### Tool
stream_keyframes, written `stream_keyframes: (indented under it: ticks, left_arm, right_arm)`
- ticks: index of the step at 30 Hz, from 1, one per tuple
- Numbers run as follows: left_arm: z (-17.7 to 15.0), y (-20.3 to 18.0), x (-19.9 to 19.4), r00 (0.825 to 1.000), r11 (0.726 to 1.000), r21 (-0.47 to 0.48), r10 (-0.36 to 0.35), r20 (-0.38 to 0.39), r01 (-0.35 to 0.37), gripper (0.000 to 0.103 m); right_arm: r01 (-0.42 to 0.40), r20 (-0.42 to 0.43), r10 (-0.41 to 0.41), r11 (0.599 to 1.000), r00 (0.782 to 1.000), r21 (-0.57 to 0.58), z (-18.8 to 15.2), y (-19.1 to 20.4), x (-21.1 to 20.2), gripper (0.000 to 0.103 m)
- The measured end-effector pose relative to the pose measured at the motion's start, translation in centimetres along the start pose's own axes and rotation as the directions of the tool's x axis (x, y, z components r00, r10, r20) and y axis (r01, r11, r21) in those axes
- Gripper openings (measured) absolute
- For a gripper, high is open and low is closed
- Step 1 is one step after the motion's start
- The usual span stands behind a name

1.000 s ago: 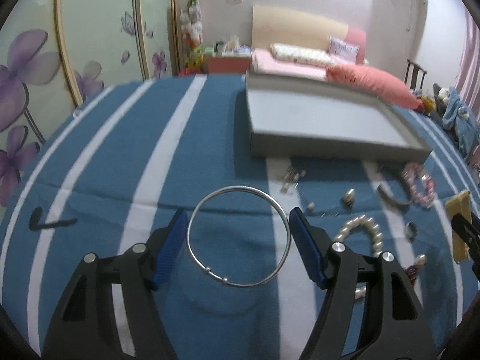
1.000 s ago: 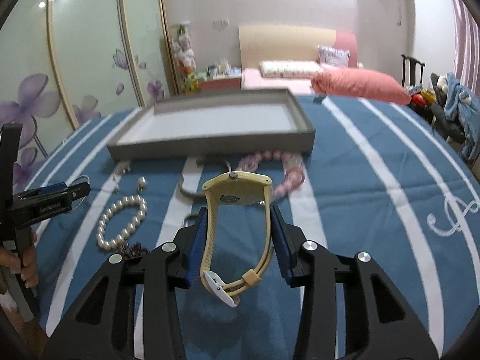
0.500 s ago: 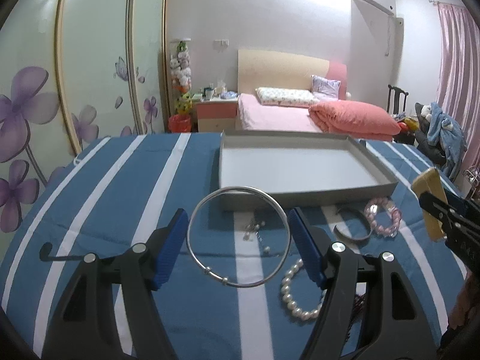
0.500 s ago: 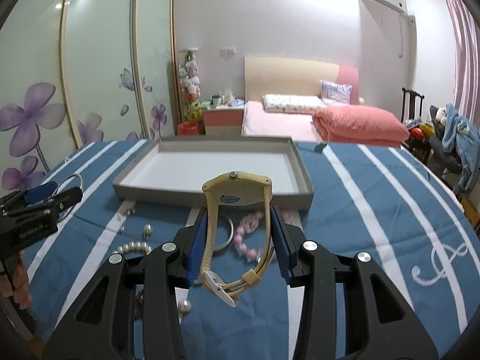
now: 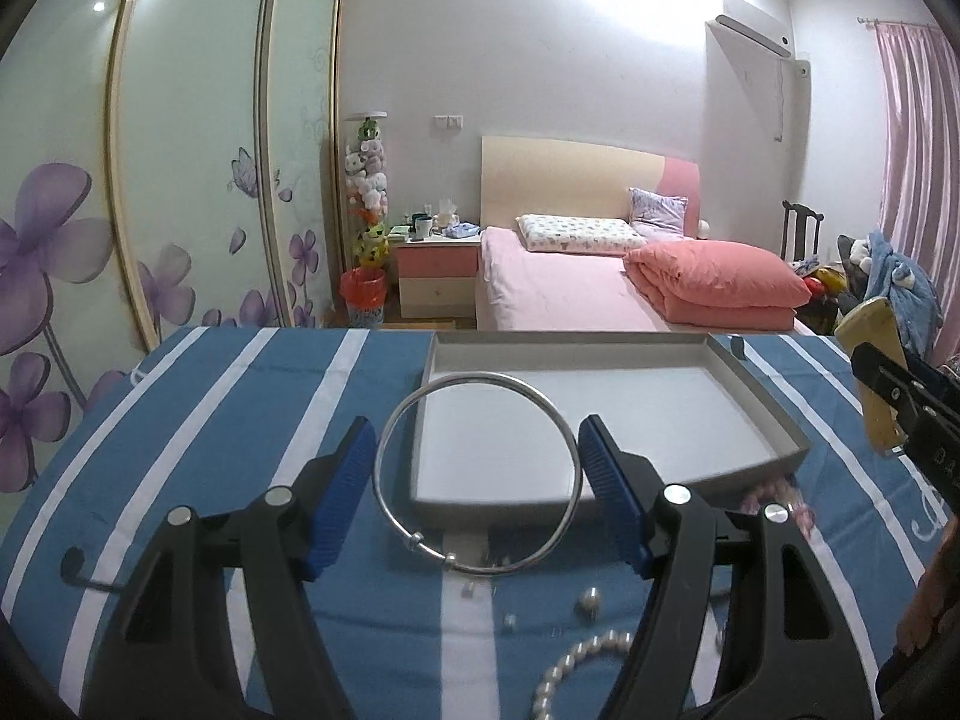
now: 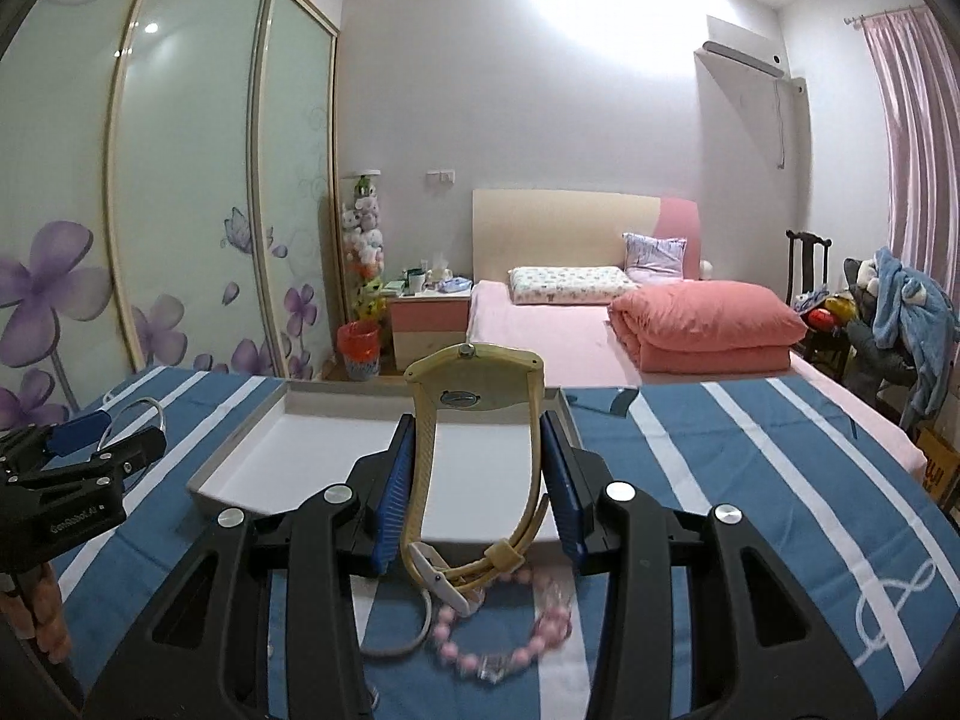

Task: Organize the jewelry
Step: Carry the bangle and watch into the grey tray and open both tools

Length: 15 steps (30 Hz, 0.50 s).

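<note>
Change since earlier: you have lifted both grippers off the striped blue cloth (image 5: 198,420); a second ago the bangle and watch hung low over the loose jewelry, and now the grey tray (image 5: 774,414) sits behind both of them in the middle of each view.
Left gripper (image 5: 477,462): your blue pads (image 5: 345,480) are clamped on the silver bangle (image 5: 384,480), one at each side of the ring, which stands in the centre of the left view.
Right gripper (image 6: 477,474): you grip the yellow wristwatch (image 6: 474,375) by its strap, dial uppermost, buckle end hanging at lower centre.
Tray edges: in the left view the near wall crosses behind the bangle's lower half; in the right view the watch overlaps the tray's right part, and the white floor is bare.
Still on the cloth: pink bead bracelet (image 6: 510,642) and a pale open cuff (image 6: 399,636) in front of the tray, lower centre of the right view; pearl bracelet (image 5: 576,666) and small loose pieces (image 5: 588,600) at the bottom of the left view.
Room to move: bare cloth to the left of the tray in the left view, and to its right in the right view.
Neighbour: each gripper shows at the other view's side edge.
</note>
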<state>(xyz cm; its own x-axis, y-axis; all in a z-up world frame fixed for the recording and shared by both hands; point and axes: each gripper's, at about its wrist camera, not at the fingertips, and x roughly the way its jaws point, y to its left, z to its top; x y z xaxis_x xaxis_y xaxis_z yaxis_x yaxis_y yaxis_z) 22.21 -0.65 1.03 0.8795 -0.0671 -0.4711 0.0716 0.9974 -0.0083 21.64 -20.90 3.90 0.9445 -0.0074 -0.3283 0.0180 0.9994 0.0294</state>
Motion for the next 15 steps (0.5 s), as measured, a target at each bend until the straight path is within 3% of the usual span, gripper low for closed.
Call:
stream_keyframes:
  ticks: [9, 15]
  left_arm:
    - [2.7, -1.5, 4.4, 1.000, 1.000, 0.019, -0.012, 0.014, 0.012, 0.068]
    - [3.2, -2.3, 9.4, 0.996, 0.999, -0.006, -0.047, -0.080, 0.047, 0.068]
  right_arm:
    - [-0.007, 0.021, 0.006, 1.000, 1.000, 0.024, 1.6, -0.9, 3.4, 0.042]
    - [-0.034, -0.087, 0.036, 0.999, 0.996, 0.026, 0.5, -0.8, 7.7, 0.042]
